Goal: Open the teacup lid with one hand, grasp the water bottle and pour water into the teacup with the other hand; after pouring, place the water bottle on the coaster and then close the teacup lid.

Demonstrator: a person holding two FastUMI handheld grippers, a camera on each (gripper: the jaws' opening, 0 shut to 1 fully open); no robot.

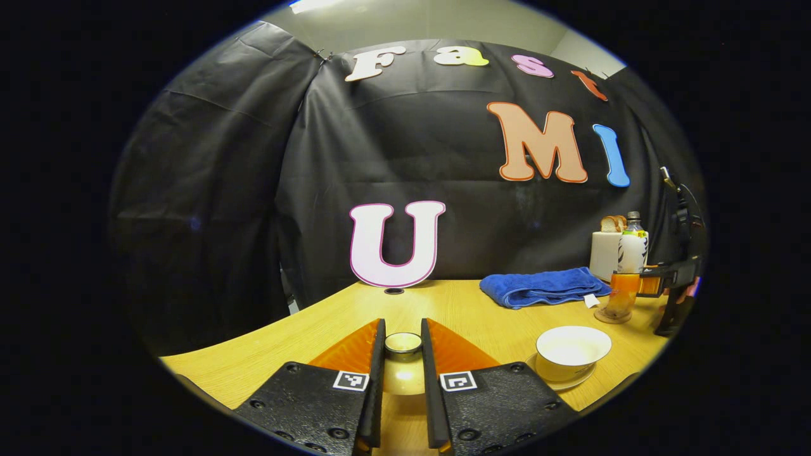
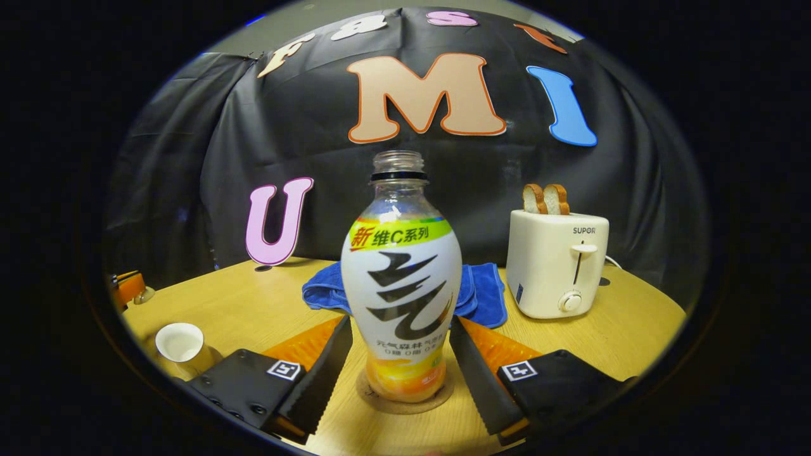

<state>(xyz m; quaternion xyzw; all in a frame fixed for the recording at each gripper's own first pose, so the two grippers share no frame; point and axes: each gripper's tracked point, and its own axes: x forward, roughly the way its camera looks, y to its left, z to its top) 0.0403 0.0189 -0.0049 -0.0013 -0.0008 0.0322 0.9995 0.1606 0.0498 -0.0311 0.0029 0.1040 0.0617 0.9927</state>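
step: release bottle, then lid | right claw (image 2: 400,354) apart, flanking water bottle (image 2: 402,297) standing on coaster (image 2: 380,400) | left claw (image 1: 403,354) clamped on teacup lid (image 1: 403,343) | teacup (image 1: 572,349) open, counter's near edge | I lower lid level, centred.

A light wooden table (image 2: 253,310) carries a folded blue towel (image 1: 543,286), a cream toaster (image 2: 557,263), a round cork coaster (image 2: 405,400) under a capless plastic water bottle (image 2: 402,278), and a saucer (image 1: 578,381) bearing an open white teacup (image 1: 572,349).
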